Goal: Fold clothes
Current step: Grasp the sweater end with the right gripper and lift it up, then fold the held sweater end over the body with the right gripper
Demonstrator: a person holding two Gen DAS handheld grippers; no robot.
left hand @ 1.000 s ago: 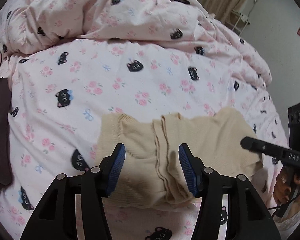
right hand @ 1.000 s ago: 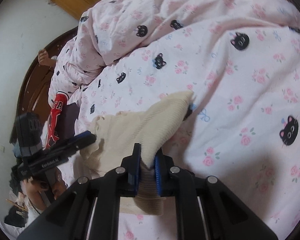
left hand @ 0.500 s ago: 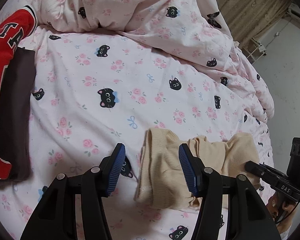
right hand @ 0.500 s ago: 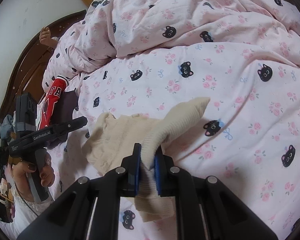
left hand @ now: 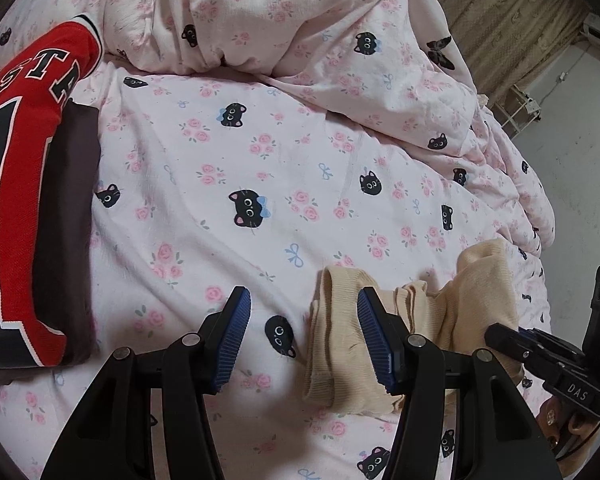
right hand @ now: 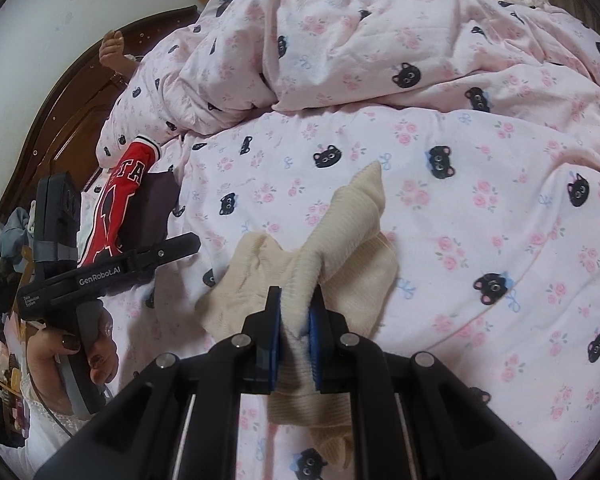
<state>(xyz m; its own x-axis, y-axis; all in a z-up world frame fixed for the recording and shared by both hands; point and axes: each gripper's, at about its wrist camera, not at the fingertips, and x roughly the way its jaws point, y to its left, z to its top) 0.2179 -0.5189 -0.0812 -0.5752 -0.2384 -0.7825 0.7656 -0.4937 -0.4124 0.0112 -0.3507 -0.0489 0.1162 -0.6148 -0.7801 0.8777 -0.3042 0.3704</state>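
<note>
A cream ribbed knit garment (left hand: 340, 344) lies bunched on the pink cat-print bedsheet (left hand: 228, 168). In the right wrist view my right gripper (right hand: 294, 334) is shut on a fold of that cream garment (right hand: 340, 236), which rises from the bed into the jaws. My left gripper (left hand: 304, 336) stands open over the sheet, just left of the garment, with nothing between its fingers; its right finger (left hand: 374, 344) overlaps the cloth's left edge. The left gripper (right hand: 112, 268) also shows at the left of the right wrist view, in a hand.
A folded red and black jersey (left hand: 24, 168) on a dark folded garment (left hand: 70, 216) lies at the left of the bed. A rumpled cat-print duvet (left hand: 284, 20) fills the back. A wooden headboard (right hand: 60, 116) stands far left; a wall (left hand: 572, 160) is right of the bed.
My left gripper has slid left off the cream garment, still open, bringing the red jersey into view. My right gripper has lifted its held fold and the garment has bunched narrower.
</note>
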